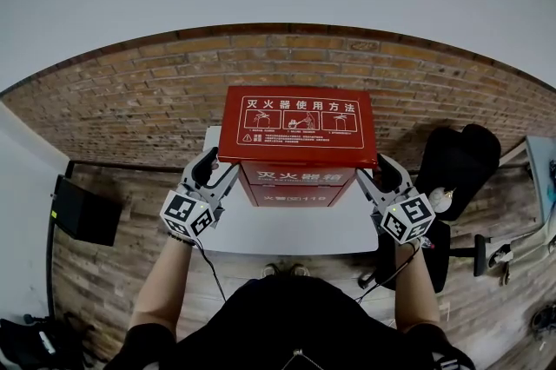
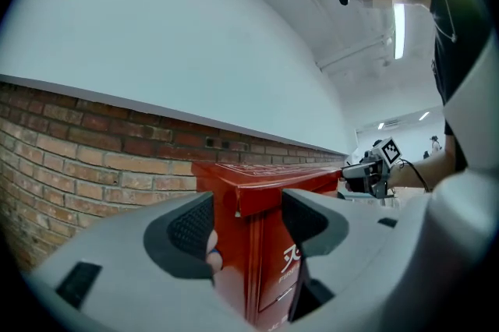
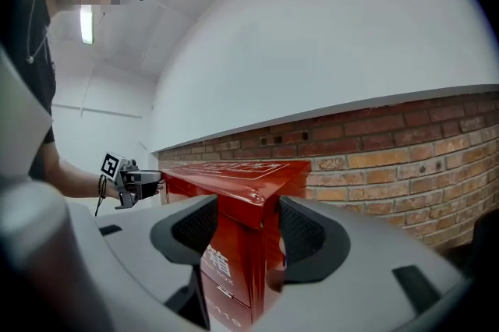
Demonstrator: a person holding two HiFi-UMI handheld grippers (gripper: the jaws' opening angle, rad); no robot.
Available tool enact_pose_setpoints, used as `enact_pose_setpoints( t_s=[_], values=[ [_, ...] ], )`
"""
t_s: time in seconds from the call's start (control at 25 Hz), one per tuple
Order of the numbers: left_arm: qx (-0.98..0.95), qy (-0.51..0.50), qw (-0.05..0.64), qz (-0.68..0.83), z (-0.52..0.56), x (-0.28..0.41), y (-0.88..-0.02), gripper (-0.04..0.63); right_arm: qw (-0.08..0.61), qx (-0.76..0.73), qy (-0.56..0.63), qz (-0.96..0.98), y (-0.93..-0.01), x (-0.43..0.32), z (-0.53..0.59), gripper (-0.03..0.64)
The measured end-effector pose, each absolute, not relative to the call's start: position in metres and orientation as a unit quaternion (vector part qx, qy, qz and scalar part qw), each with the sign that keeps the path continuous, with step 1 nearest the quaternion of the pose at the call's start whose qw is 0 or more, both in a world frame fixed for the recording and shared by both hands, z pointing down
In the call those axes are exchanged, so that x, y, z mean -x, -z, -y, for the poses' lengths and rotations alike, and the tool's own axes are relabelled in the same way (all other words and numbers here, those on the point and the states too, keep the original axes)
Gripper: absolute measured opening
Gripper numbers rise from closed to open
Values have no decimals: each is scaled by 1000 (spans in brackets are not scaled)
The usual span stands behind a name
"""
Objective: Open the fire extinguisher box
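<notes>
Fire extinguisher box (image 1: 298, 186), red, on a white bench (image 1: 287, 231) against a brick wall (image 1: 130, 99).
Head view: left gripper (image 1: 215, 173) and right gripper (image 1: 375, 175) flank its lid (image 1: 298, 121). Left gripper view: fingers (image 2: 185, 231) released, spread either side of the lid's left corner. Right gripper view: fingers (image 3: 306, 233) likewise spread around the right corner.

lid (image 1: 298, 127) small print illegible — box (image 2: 261, 268) bottom hidden behind left gripper (image 2: 247, 223) body

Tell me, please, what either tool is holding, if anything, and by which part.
Nothing is held: the left tool and right tool each stand open astride a near corner of the red lid, with the pads clear of it.
</notes>
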State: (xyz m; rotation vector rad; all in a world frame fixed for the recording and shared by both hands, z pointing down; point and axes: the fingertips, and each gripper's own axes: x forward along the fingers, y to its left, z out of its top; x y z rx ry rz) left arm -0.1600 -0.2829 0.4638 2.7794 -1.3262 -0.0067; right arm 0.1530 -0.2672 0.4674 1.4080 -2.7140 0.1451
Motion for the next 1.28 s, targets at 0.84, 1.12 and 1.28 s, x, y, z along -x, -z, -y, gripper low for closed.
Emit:
enact_pose_setpoints(
  t_s=[0.84,1.12,1.28],
  values=[
    [-913,-4,4,408,280,155,-455,305,49,-454,-47,888,-468,-155,264,230],
    [-915,16,12,403,281,158,-430,305,34,-448,-41,892,-442,-155,263,232],
    [-915,25,-10,404,287,156,-404,305,27,-436,-16,899,-414,-154,269,232]
  ],
)
